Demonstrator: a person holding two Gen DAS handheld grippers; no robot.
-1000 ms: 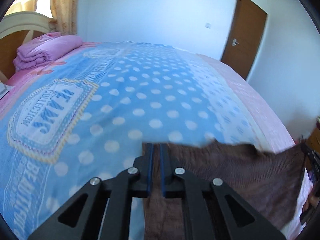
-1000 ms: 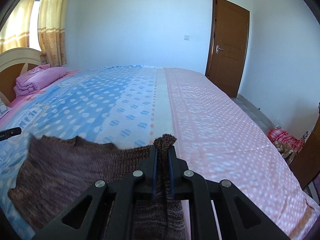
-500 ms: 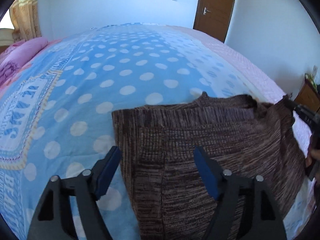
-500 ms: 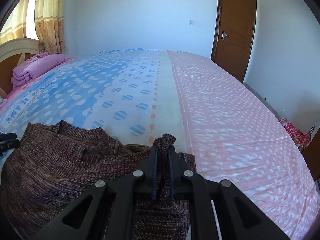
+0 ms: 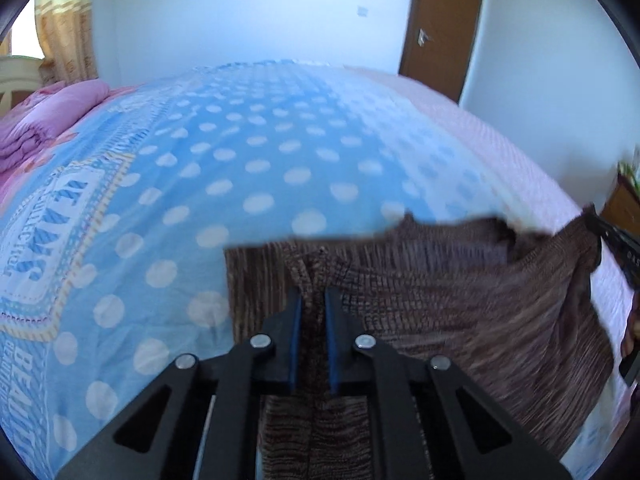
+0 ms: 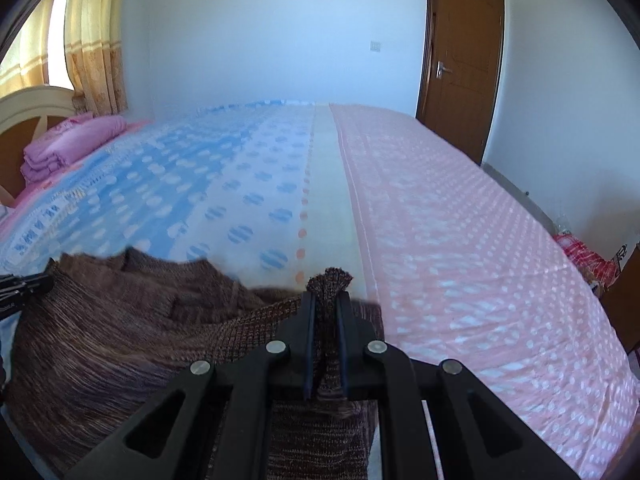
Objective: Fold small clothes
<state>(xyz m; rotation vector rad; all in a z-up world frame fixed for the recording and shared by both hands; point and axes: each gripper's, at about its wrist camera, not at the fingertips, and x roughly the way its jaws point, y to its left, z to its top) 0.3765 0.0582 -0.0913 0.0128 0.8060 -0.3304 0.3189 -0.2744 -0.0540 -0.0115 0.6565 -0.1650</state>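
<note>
A brown knitted garment (image 5: 460,292) hangs stretched between my two grippers over the near end of the bed. My left gripper (image 5: 312,300) is shut on a bunched fold of its left edge. My right gripper (image 6: 324,304) is shut on a pinch of its right edge; the garment (image 6: 120,340) sags to the left of it. The right gripper's tip shows at the far right of the left wrist view (image 5: 612,236), and the left gripper's tip shows at the left edge of the right wrist view (image 6: 20,286).
The bed cover (image 5: 260,168) is blue with white dots on the left and pink (image 6: 460,240) on the right. A folded pink quilt (image 6: 68,144) lies by the headboard. A brown door (image 6: 460,80) is at the back right. A red bag (image 6: 588,256) lies on the floor.
Half a second ago my left gripper was open above the garment; now it is shut on a fold of it. The garment's near edge has lifted. My right gripper kept its hold.
</note>
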